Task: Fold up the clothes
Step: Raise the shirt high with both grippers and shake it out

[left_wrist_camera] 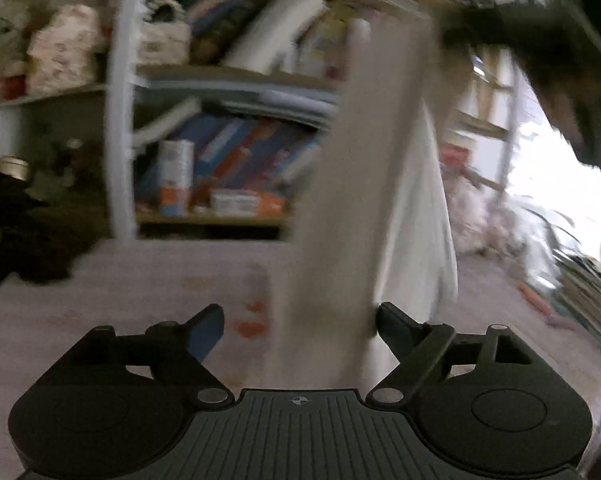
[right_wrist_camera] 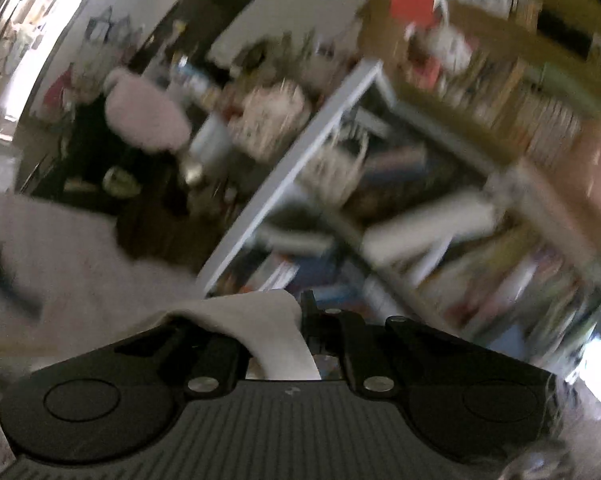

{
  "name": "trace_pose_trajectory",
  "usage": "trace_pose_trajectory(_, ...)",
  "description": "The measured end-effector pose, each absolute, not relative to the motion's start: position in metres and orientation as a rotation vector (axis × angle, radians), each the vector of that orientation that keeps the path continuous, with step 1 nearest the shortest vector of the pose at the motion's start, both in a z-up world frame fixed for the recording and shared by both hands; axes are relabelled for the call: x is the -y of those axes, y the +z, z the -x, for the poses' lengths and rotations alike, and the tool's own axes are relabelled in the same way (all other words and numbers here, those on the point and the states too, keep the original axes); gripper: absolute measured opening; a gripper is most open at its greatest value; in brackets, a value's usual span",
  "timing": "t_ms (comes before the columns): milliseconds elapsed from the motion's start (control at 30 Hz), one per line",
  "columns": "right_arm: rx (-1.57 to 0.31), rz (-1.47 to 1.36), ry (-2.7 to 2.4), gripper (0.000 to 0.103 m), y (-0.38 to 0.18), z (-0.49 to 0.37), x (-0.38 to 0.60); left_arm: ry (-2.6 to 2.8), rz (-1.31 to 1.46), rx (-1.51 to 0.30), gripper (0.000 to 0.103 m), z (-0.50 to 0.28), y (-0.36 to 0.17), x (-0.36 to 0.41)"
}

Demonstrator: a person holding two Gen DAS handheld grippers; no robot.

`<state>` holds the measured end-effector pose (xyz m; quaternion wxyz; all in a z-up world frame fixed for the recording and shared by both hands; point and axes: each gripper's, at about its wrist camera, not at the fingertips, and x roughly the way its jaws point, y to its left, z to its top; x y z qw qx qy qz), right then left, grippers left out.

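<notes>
with the right gripper (right_wrist_camera: 300, 320) clamped on the white garment's (left_wrist_camera: 380, 200) top edge, hanging above the bed (left_wrist_camera: 140, 280), bring the wide-open left gripper (left_wrist_camera: 300, 324) onto its lower hem, then pinch.

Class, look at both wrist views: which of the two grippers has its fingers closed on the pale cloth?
The right gripper: its fingers are shut on the pale cloth. The left gripper stands open, with the hanging cloth between its spread fingers.
</notes>
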<state>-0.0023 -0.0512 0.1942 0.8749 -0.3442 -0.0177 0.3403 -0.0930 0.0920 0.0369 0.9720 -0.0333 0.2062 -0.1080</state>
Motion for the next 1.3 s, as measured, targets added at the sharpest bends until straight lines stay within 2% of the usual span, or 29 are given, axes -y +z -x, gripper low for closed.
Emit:
trace_pose_trajectory(167, 0.073, 0.704, 0.705, 0.007, 0.232, 0.003, 0.042, -0.279, -0.125, -0.399, 0.086, 0.084, 0.021, -0.054)
trace_pose_trajectory(300, 0.073, 0.682, 0.67, 0.007, 0.242, 0.008, 0.054, -0.199, -0.15, -0.407, 0.086, 0.063, 0.012, -0.053)
trace_pose_trajectory(333, 0.072, 0.674, 0.657, 0.007, 0.245, 0.008, 0.057, -0.182, -0.141, -0.406, 0.074, 0.058, 0.012, -0.057)
trace_pose_trajectory(367, 0.075, 0.676, 0.638, 0.007, 0.248, 0.006, 0.061, -0.165, -0.131, -0.404, 0.037, 0.054, 0.011, -0.062)
trace_pose_trajectory(400, 0.076, 0.685, 0.614, 0.007, 0.248, 0.005, 0.065, -0.148, -0.122, -0.403, 0.025, 0.05, 0.011, -0.066)
trace_pose_trajectory(433, 0.075, 0.696, 0.589, 0.007, 0.249, 0.004, 0.07, -0.129, -0.084, -0.391, 0.016, 0.048, 0.016, -0.077)
trace_pose_trajectory(467, 0.072, 0.702, 0.558, 0.007, 0.249, 0.002, 0.076, -0.11, -0.017, -0.368, 0.013, 0.049, 0.026, -0.093)
trace_pose_trajectory(567, 0.06, 0.696, 0.475, 0.007, 0.251, 0.001, 0.104, -0.068, 0.14, -0.272, 0.01, 0.06, 0.062, -0.14)
trace_pose_trajectory(733, 0.1, 0.67, 0.37, 0.007, 0.26, 0.022, 0.148, -0.055, 0.139, 0.009, 0.009, 0.107, 0.147, -0.169)
trace_pose_trajectory(933, 0.39, 0.588, 0.264, 0.007, 0.304, 0.095, 0.185, -0.06, 0.073, 0.42, 0.009, 0.168, 0.238, -0.155)
trace_pose_trajectory(1133, 0.741, 0.473, 0.183, 0.007, 0.343, 0.158, 0.21, -0.066, 0.048, 0.722, 0.01, 0.212, 0.281, -0.138)
trace_pose_trajectory(1233, 0.834, 0.437, 0.188, 0.007, 0.351, 0.171, 0.22, -0.061, 0.042, 0.831, 0.01, 0.227, 0.294, -0.131)
trace_pose_trajectory(1300, 0.833, 0.417, 0.221, 0.007, 0.354, 0.169, 0.224, -0.056, 0.045, 0.831, 0.01, 0.222, 0.294, -0.129)
